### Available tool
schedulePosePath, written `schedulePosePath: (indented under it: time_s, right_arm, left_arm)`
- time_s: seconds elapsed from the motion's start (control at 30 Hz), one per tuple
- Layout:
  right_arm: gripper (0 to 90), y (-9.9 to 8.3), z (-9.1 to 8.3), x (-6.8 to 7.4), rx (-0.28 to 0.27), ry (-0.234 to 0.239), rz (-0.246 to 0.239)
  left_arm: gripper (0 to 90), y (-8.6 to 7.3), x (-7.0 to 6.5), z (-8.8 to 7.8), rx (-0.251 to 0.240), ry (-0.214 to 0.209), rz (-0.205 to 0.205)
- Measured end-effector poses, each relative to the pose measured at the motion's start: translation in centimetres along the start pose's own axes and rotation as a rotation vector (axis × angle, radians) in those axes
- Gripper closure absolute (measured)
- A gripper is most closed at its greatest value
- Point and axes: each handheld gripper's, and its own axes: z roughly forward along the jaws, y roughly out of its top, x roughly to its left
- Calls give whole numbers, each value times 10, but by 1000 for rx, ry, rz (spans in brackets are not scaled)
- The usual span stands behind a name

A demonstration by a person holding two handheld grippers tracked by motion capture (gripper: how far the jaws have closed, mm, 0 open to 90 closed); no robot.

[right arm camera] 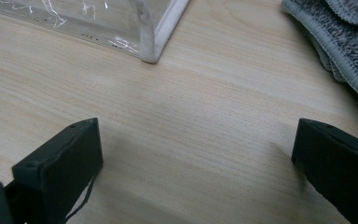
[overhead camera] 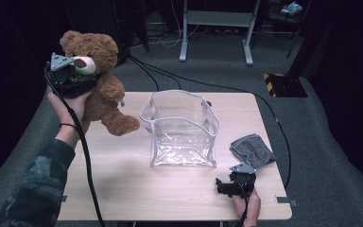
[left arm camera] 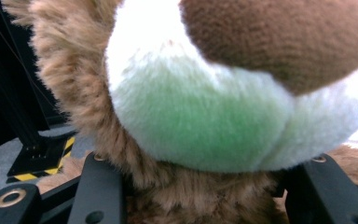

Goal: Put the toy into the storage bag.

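A brown teddy bear [overhead camera: 101, 85] with a white muzzle hangs in the air above the table's left edge, held by my left gripper [overhead camera: 71, 78], which is shut on its neck. In the left gripper view the black jaws press into the fur on both sides below the bear's white muzzle [left arm camera: 223, 112] and brown nose [left arm camera: 289, 37]. A clear plastic bag [overhead camera: 182, 127] with white trim stands open at the table's middle. My right gripper [overhead camera: 234, 182] rests near the front right edge, open, with bare wood [right arm camera: 191, 140] between its jaws.
A folded grey cloth [overhead camera: 253, 150] lies right of the bag, just beyond my right gripper; its edge [right arm camera: 340, 42] and the bag's corner [right arm camera: 151, 46] appear in the right gripper view. Cables run across the floor behind the wooden table [overhead camera: 123, 179]. A grey metal stand [overhead camera: 217, 23] is farther back.
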Motion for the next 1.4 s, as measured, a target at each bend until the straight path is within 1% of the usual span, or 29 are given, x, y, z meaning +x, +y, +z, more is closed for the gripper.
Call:
schedulePosePath:
  time_s: [0.3, 0.57, 0.67, 0.83, 1.1, 1.13, 1.23, 1.3, 1.33, 1.4]
  right_arm:
    - [11, 0, 0, 0, 0, 0, 0]
    - [11, 0, 0, 0, 0, 0, 0]
    - [12, 0, 0, 0, 0, 0, 0]
    - [11, 0, 0, 0, 0, 0, 0]
    - [12, 0, 0, 0, 0, 0, 1]
    - [12, 0, 0, 0, 1, -1, 3]
    - [12, 0, 0, 0, 3, 2, 2]
    - [12, 0, 0, 0, 3, 3, 1]
    - [12, 0, 0, 0, 2, 3, 1]
    - [12, 0, 0, 0, 2, 3, 1]
  left_arm:
    - [483, 23, -13, 9, -27, -2, 17]
    - [479, 39, -32, 22, -55, -38, 22]
    - [476, 43, -42, 28, -64, -50, 23]
    - [472, 50, -60, 39, -72, -82, 38]
    - [467, 56, -90, 58, -81, -125, 43]
    - [467, 57, -93, 59, -74, -133, 57]
    - [466, 59, -104, 64, -78, -147, 62]
    - [466, 60, -110, 67, -85, -157, 63]
    - [466, 60, -114, 69, -88, -162, 54]
    - [466, 59, -123, 73, -97, -176, 53]
